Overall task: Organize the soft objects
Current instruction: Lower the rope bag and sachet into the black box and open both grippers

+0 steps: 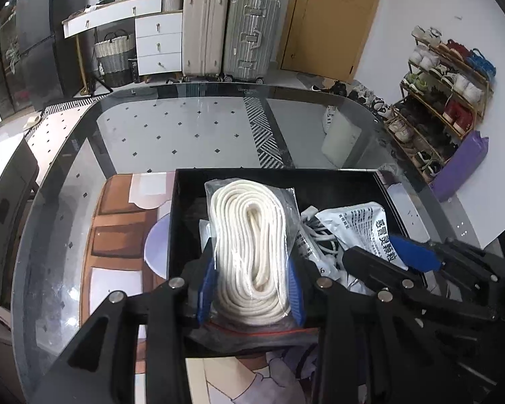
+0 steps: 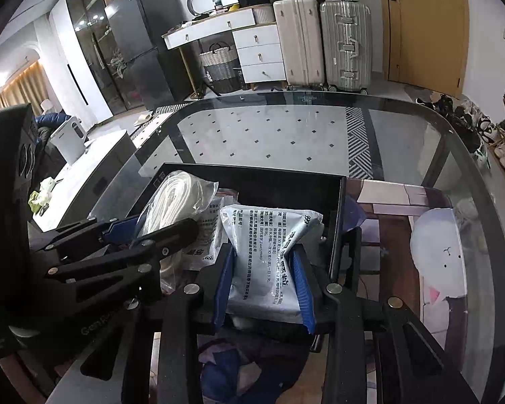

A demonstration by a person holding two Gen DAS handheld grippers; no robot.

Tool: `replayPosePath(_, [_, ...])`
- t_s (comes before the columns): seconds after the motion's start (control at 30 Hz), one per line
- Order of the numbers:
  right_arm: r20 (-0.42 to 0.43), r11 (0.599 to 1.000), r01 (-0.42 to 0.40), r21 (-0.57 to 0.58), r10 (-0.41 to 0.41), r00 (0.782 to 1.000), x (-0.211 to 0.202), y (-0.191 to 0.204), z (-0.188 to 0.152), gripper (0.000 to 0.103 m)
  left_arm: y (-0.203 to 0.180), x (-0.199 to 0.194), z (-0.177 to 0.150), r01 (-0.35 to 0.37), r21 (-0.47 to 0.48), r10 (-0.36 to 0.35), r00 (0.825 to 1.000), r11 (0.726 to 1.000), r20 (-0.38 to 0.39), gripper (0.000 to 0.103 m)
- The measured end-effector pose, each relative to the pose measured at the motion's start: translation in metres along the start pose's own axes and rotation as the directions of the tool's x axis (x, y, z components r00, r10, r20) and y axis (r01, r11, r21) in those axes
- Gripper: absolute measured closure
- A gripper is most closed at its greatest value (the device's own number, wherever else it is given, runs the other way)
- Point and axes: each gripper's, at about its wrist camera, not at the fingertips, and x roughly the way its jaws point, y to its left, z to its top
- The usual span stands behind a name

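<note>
**Both of your grippers grip bagged goods over the black box**

Your left gripper point(image 1: 250, 294) is closed around a clear plastic bag of coiled white rope point(image 1: 252, 245). Its blue pads point(image 1: 294, 294) press into the bag on both sides, near the coil's lower end, and the bag's red-striped seal edge hangs over the near wall of the black box point(image 1: 185, 222). The rest of the coil stretches away from you, lying inside the box along its left half.

Your right gripper point(image 2: 264, 289) is clamped on a white medicine pouch point(image 2: 266, 252) covered in printed Chinese text. The pouch bulges between the blue pads point(image 2: 222, 286) and leans up out of the box's right half, with its top edge pointing away from you. From the left wrist view, you see that same gripper to the right of the rope, just beside it, with the pouch's printed face turned up.

More flat white packets point(image 2: 205, 242) lie in the box between the rope bag and the pouch; how many there are cannot be told. The box sits on a glass table point(image 1: 185, 128), at its near edge, on a printed mat point(image 1: 118, 235) showing brown panels and pale shapes.

Beyond the table, two suitcases point(image 1: 230, 33) stand against the far wall beside a white drawer unit point(image 1: 158, 42) and a woven basket point(image 1: 114, 55). A shoe rack point(image 1: 444, 94) stands to the right by the wooden door point(image 1: 333, 17).
</note>
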Motion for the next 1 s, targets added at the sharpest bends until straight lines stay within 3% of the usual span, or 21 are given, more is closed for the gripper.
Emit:
replayPosePath(0.53, [-0.018,0.999,-0.002,-0.038,0.001,1.000,-0.012,0.010,-0.013,0.066,-0.009,-0.012,-0.012,-0.012,0.034,0.012,1.000,0.999,0.004,0.066])
replayPosePath(0.63, [-0.007,0.999,-0.013,-0.034,0.012,1.000,-0.024,0.011,-0.015,0.065,-0.008,-0.019,-0.012,-0.010,0.034,0.009,1.000,0.999,0.019,0.059])
replayPosePath(0.7, [0.005,0.999,-0.014,-0.029,0.014,1.000,-0.036,0.011,-0.017,0.063,-0.010,-0.028,-0.014,-0.044,0.030,0.043,0.998,0.999,0.045,0.046])
replayPosePath(0.83, [0.036,0.999,-0.044,-0.015,0.044,0.998,-0.056,0.010,-0.021,0.050,-0.009,-0.048,-0.017,-0.024,0.037,0.021,0.996,0.999,0.086,0.041])
replayPosePath(0.9, [0.055,0.998,-0.057,-0.027,0.059,0.997,-0.068,0.013,-0.023,0.047,-0.008,-0.057,-0.018,-0.041,0.035,0.037,0.993,0.999,0.109,0.028])
replayPosePath(1.0, [0.084,0.995,-0.074,-0.061,0.079,0.993,-0.087,0.023,-0.026,0.047,-0.008,-0.079,-0.022,-0.057,0.050,0.048,0.986,0.997,0.161,0.025])
